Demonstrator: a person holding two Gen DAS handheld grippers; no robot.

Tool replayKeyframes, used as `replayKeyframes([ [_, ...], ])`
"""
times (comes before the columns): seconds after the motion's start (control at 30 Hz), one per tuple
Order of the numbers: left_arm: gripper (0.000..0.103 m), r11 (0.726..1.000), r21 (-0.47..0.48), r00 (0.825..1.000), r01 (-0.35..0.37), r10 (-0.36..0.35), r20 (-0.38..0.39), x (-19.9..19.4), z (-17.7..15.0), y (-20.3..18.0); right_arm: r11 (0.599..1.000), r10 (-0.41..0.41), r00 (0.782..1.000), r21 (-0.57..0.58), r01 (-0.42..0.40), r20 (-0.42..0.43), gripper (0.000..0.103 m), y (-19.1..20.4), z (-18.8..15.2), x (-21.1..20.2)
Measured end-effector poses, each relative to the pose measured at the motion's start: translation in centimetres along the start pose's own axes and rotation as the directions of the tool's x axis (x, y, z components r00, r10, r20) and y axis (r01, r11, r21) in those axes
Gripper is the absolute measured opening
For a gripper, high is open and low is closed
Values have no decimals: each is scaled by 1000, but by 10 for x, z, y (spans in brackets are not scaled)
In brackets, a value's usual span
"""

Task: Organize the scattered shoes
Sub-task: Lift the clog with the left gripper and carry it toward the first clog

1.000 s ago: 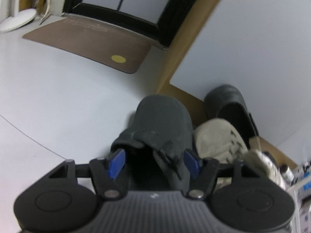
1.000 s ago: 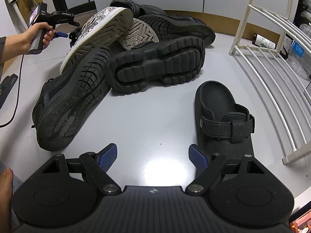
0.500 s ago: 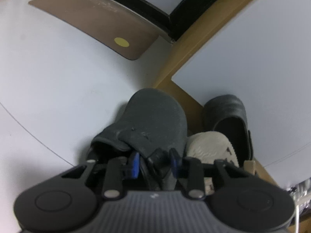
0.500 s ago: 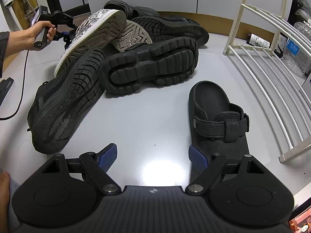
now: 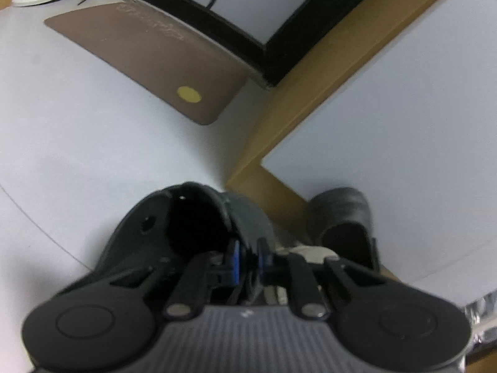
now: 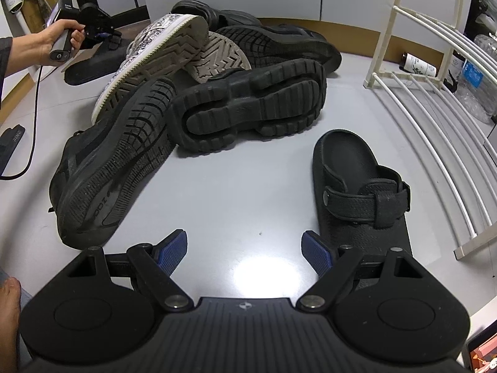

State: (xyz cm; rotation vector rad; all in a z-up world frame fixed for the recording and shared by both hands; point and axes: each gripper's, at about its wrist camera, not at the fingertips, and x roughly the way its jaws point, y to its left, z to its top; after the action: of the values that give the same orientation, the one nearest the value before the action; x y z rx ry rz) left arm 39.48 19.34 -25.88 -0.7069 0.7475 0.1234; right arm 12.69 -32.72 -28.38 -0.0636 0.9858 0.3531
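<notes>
Clearly the shoes are mostly unsorted; a heap of them lies on the pale floor (image 6: 236, 192) at about eleven o'clock from the right gripper (image 6: 245, 245), soles up or on their sides: a black running shoe (image 6: 111, 168), a chunky black shoe (image 6: 248, 115), a patterned sneaker (image 6: 161, 49) and another black shoe (image 6: 279, 43) behind, all touching or overlapping. One black strap sandal (image 6: 357, 180) sits apart at one o'clock, upright, just beside the white wire rack (image 6: 435, 93), whose visible rails carry no shoe; so, by my judgement, nearly all the sorting remains. The left gripper (image 5: 248, 261) has its blue pads nearly together, pinching the rim of a dark slip-on clog (image 5: 174, 233); the right gripper's fingers stand wide apart over bare floor, holding nothing. A black clog (image 5: 344, 214) lies at one o'clock of the left gripper against the wooden skirting (image 5: 273, 143); a brown doormat (image 5: 149, 59) lies at eleven. Whether the gripped clog is lifted off the floor cannot be told; the left view is blurred, and the rack's upper shelves are cut off.
</notes>
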Motion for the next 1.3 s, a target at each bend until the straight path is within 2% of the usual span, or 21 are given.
replayKeyframes([
  [0.13,11,999,43,1000,-12,12,5,-11,3,-11,1000,4,1000,-6,-4,-4,85,2,-1,1],
  [0.37,11,996,73,998,59,-60,7,-47,8,-20,1000,10,1000,-10,-10,-7,85,5,-2,-1],
  [0.5,11,996,60,997,71,-72,16,-65,11,-21,1000,15,1000,-6,-15,-11,85,5,-3,0],
  [0.83,11,985,60,985,161,-164,54,-126,-5,-24,1000,26,1000,14,-26,-2,85,1,-5,-4],
  [0.9,11,980,53,979,192,-195,55,-137,-14,-26,999,27,1000,19,-27,2,85,0,-6,-5],
  [0.97,11,961,38,961,273,-275,42,-146,-28,-28,999,28,1000,24,-28,6,85,-1,-6,-6],
  [1.07,10,943,17,943,331,-331,-2,-153,-50,-33,999,30,999,31,-30,12,85,-3,-7,-7],
  [1.3,10,906,-19,899,423,-422,-116,-156,-103,-61,998,34,999,48,-35,27,85,-6,-8,-11],
])
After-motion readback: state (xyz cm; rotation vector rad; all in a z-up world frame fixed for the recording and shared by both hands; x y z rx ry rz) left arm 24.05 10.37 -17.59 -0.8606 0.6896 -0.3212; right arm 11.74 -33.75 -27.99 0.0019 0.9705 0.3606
